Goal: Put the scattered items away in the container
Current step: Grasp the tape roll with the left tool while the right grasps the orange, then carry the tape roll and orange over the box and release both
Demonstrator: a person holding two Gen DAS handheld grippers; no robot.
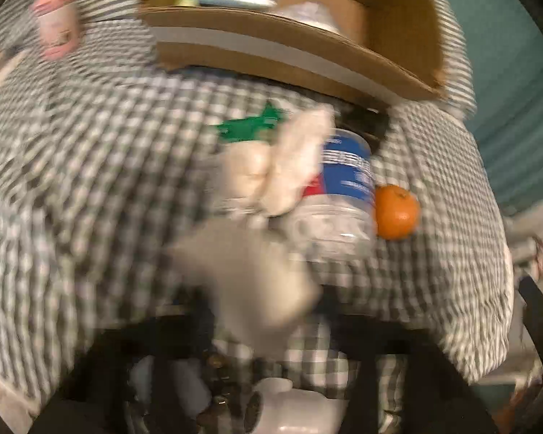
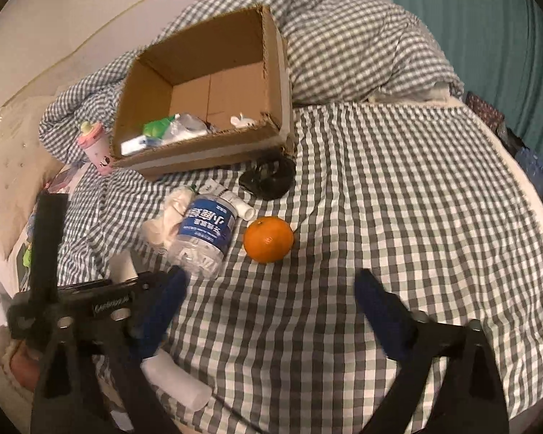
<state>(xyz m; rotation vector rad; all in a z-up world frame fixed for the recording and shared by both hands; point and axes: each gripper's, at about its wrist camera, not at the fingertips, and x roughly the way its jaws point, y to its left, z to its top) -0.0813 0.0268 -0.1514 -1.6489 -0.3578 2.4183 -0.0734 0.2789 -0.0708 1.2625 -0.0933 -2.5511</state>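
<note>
Our right tool [image 2: 271,302] hangs spread near the mandarin [image 2: 268,239], which may roll across the bed [image 2: 398,199]; left tool's state we cannot tell.

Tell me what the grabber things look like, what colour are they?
In the right wrist view, the right gripper has two dark blue fingers on a black frame with silver bolts. The black left gripper carries small white lettering. The left wrist view is too blurry to tell.

checked bedsheet [image 2: 398,199] under all | checked duvet [image 2: 344,36] bunched behind | teal curtain [image 2: 488,18] at far right | cream headboard [image 2: 14,152] at left | pale wall [image 2: 90,0] behind
</note>
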